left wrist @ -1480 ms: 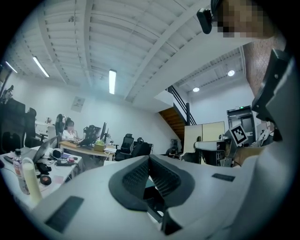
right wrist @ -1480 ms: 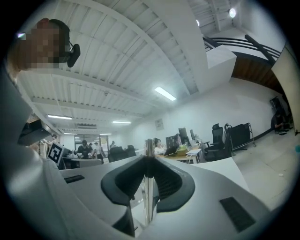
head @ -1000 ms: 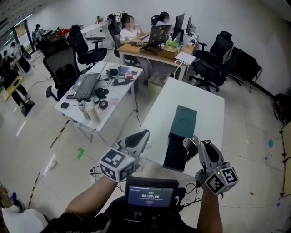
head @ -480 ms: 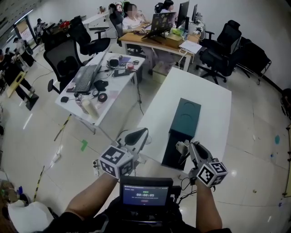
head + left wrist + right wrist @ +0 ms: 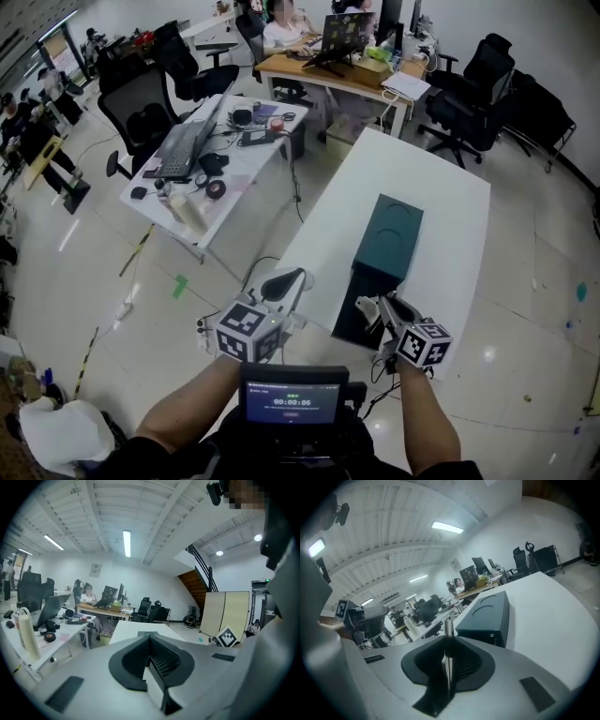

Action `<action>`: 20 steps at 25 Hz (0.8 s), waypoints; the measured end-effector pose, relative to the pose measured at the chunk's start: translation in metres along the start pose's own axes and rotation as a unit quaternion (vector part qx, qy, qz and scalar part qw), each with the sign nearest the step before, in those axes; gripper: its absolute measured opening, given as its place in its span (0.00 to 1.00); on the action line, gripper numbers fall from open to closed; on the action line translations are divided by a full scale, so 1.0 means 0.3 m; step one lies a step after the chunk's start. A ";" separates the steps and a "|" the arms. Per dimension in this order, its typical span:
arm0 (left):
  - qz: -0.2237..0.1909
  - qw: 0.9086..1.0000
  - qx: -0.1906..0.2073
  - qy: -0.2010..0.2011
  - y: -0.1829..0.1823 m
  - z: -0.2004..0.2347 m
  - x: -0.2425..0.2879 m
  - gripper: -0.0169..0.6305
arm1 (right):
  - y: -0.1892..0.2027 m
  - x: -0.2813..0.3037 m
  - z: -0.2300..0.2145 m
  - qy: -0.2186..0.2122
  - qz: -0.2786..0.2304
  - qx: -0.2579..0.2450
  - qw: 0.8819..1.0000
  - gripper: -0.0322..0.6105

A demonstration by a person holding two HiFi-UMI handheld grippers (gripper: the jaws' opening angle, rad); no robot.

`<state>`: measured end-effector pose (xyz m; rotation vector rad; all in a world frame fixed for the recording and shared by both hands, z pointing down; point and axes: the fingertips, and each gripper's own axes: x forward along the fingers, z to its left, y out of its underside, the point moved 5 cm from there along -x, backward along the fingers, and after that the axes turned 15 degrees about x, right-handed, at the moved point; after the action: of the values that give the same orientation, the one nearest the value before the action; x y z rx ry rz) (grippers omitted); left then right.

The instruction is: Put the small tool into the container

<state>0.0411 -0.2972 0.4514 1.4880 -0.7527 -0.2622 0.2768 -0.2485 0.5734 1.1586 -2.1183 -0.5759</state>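
Observation:
A dark green box-shaped container [image 5: 395,230] lies lengthwise on the white table [image 5: 450,216]; its near end looks black and open [image 5: 359,302]. My right gripper [image 5: 373,307] hovers at that near end, shut on a thin metal tool [image 5: 448,631] that sticks up between its pads. In the right gripper view the container [image 5: 488,614] lies just ahead and right of the right gripper [image 5: 449,644]. My left gripper [image 5: 281,285] hangs off the table's near left corner, shut and empty. From the left gripper [image 5: 150,641] the table shows ahead.
A second desk [image 5: 202,159] with laptop, keyboard and bottles stands to the left. Office chairs [image 5: 141,122] and a desk with seated people [image 5: 328,66] are behind. More black chairs [image 5: 487,94] stand at the far right. A small screen [image 5: 291,403] hangs at my chest.
Both grippers have dropped lower and drawn in toward the table's near end. The right one, still shut on the tool, has sunk further and rolled. The left stays shut.

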 end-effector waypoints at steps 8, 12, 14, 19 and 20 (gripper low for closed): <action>0.009 1.000 -0.001 -0.019 0.022 0.006 0.033 0.05 | 0.010 0.062 -0.097 -0.002 0.010 0.049 0.999 0.17; 0.015 1.000 0.000 -0.019 0.027 -0.013 0.056 0.05 | -0.018 0.087 -0.142 -0.005 0.010 0.066 0.998 0.17; 0.017 1.000 -0.001 -0.021 0.032 -0.018 0.063 0.05 | -0.033 0.100 -0.151 -0.009 0.011 0.071 0.997 0.17; 0.018 1.000 -0.001 -0.022 0.022 -0.034 0.078 0.05 | -0.037 0.117 -0.163 -0.014 0.030 0.078 0.996 0.17; 0.018 1.000 -0.001 -0.022 0.020 -0.037 0.081 0.05 | -0.038 0.118 -0.167 -0.013 0.033 0.080 0.996 0.17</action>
<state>0.0642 -0.3021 0.4653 1.4690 -0.8126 -0.2693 0.3051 -0.2881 0.6124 1.1675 -2.2504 -0.3979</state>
